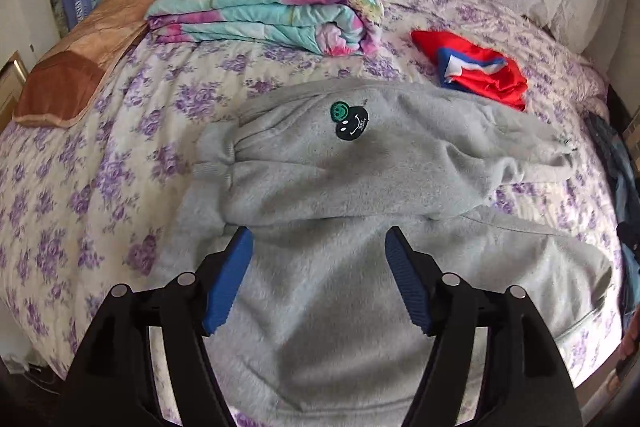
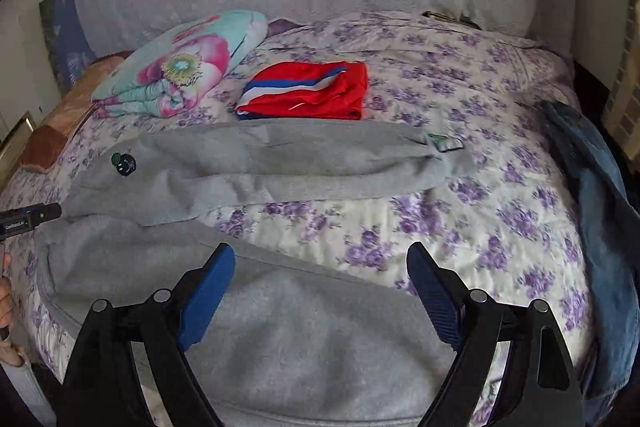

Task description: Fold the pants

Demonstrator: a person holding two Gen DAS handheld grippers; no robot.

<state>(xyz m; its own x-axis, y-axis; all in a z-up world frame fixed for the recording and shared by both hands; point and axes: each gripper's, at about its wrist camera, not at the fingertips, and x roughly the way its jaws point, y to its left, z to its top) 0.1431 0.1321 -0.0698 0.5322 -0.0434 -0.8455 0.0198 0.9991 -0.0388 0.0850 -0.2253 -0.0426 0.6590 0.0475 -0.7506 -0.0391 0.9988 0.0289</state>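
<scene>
Grey fleece sweatpants (image 1: 344, 187) lie on the bed, with a green and black smiley patch (image 1: 349, 120) near the waist. One leg stretches across the far side, the other lies nearer me (image 2: 280, 327). My left gripper (image 1: 319, 239) is open and empty, just above the grey fabric below the patch. My right gripper (image 2: 320, 255) is open and empty above the near leg. The far leg's cuff (image 2: 440, 151) lies to the right. The left gripper's body (image 2: 28, 217) shows at the right wrist view's left edge.
The bed has a purple-flowered sheet (image 2: 460, 227). A folded floral quilt (image 1: 276, 3) and folded red, white and blue shorts (image 1: 480, 71) lie behind the pants. A brown pillow (image 1: 76, 63) sits at far left. Blue jeans (image 2: 604, 227) hang at the bed's right edge.
</scene>
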